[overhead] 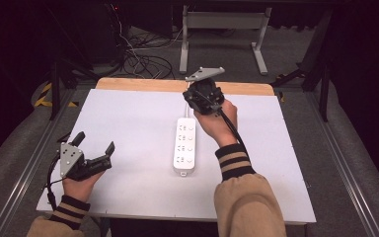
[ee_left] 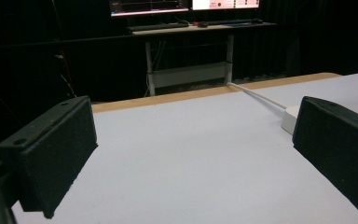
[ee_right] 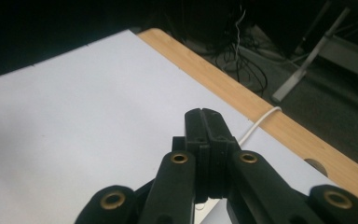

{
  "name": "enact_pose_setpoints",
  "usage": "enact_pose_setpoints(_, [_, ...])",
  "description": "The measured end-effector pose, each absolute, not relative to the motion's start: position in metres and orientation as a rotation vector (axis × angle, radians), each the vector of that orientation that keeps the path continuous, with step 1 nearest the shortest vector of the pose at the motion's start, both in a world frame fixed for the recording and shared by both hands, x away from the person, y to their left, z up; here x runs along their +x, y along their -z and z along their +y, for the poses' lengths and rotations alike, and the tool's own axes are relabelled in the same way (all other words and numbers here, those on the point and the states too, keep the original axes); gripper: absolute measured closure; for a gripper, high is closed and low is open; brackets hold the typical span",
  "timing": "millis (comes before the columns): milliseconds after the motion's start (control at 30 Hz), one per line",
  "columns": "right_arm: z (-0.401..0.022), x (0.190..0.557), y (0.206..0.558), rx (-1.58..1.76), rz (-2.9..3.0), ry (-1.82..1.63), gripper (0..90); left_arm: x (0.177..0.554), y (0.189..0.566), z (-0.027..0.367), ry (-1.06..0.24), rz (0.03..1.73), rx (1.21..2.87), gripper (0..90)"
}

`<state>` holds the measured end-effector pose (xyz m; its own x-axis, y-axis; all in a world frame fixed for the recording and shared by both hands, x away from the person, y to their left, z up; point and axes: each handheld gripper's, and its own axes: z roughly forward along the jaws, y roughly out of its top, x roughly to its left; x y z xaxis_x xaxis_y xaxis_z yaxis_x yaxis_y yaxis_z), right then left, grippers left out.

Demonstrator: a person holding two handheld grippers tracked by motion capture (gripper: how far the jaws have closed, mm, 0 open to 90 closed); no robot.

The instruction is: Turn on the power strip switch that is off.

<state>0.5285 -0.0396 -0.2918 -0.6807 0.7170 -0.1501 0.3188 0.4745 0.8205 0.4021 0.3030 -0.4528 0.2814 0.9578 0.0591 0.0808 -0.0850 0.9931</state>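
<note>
A white power strip (overhead: pixel 185 145) with several sockets lies lengthwise in the middle of the white table top (overhead: pixel 128 118). My right gripper (overhead: pixel 202 98) hovers over the strip's far end, and its jaws (ee_right: pixel 203 114) are pressed together with nothing visible between them. The strip's white cable (ee_right: pixel 261 122) runs from behind those jaws over the wooden far edge. Near the front left corner my left gripper (overhead: pixel 95 141) rests low, open and empty. Its own view (ee_left: pixel 193 140) looks across bare table, with the strip's end (ee_left: pixel 290 119) and cable (ee_left: pixel 256 95) at right.
A wooden strip (overhead: pixel 143 84) borders the table's far side. Beyond it on the floor are tangled dark cables (overhead: pixel 143 59) and a white desk frame (overhead: pixel 224 22). Lit monitors (ee_left: pixel 149 5) stand on a desk at the back.
</note>
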Motion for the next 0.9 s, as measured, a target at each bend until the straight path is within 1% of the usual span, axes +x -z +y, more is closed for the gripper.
enact_pose_setpoints(33, [-0.034,0.542,0.302,0.899,2.27,-1.056,90.0,0.402,0.453,0.303,-1.007,1.028,1.449,0.3])
enact_pose_setpoints(100, [-0.03,0.554,0.322,0.951,2.308,-0.992,90.0,0.401,0.452,0.304,-1.002,1.024,1.449,0.3])
enact_pose_setpoints(133, [-0.03,0.554,0.322,0.951,2.308,-0.992,90.0,0.401,0.452,0.304,-1.007,1.024,1.443,0.3])
enact_pose_setpoints(333, [-0.029,0.583,0.39,1.07,2.398,-0.863,90.0,0.401,0.452,0.306,-1.006,1.028,1.442,0.3])
enact_pose_setpoints(467, [-0.027,0.593,0.421,1.096,2.446,-0.785,90.0,0.401,0.452,0.305,-1.004,1.03,1.442,0.3])
enact_pose_setpoints(767, [-0.024,0.593,0.436,1.094,2.461,-0.691,90.0,0.402,0.452,0.305,-1.0,1.028,1.442,0.3])
enact_pose_setpoints(900, [-0.027,0.591,0.438,1.109,2.443,-0.727,90.0,0.402,0.452,0.305,-1.003,1.028,1.445,0.3])
